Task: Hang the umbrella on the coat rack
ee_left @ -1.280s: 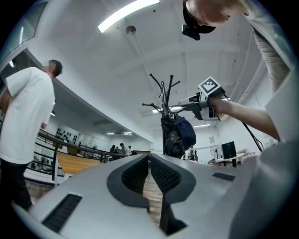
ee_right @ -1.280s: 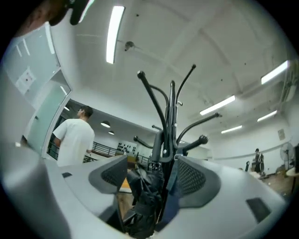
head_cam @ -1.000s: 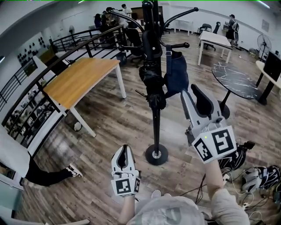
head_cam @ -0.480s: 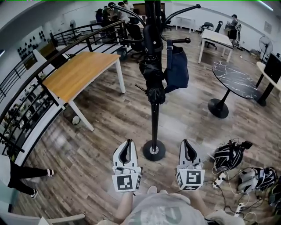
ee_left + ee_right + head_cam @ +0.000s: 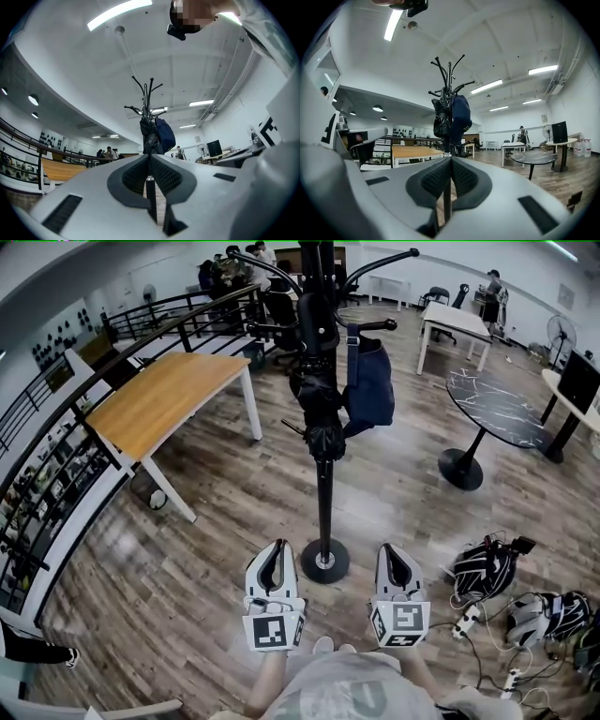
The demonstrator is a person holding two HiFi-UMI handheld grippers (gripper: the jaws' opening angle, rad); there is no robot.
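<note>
– While both tools sit side by side, low in front of the person, what does each one hold?

– Item one, left gripper (image 5: 275,546): jaws pressed together, nothing between the pads. Item two, right gripper (image 5: 392,549): jaws likewise fully closed, empty.

– Location of the umbrella (image 5: 319,404)?

– Ahead of both tools and above them, well apart from either. Black, folded, hanging tip down against the pole of the coat rack (image 5: 324,502). In each gripper view it stands straight over the line where the jaws meet.

– Anything sharing the rack?

– One dark blue bag (image 5: 370,390), hung by its strap from a side arm. It is touching the umbrella on the right gripper's side.

– Rack base?

– Round black foot on the wood floor (image 5: 216,521), just beyond the jaw tips, between the two tools.

– Other stock nearby?

– Wooden table (image 5: 159,399) with white legs, ahead and beyond the left gripper. Round dark marbled table (image 5: 492,404) ahead and beyond the right gripper. Striped bag (image 5: 486,568) and loose cables on the floor, near the right gripper's outer side. Black railing (image 5: 56,418) past the wooden table. People at the far end of the room, too small to detail.
</note>
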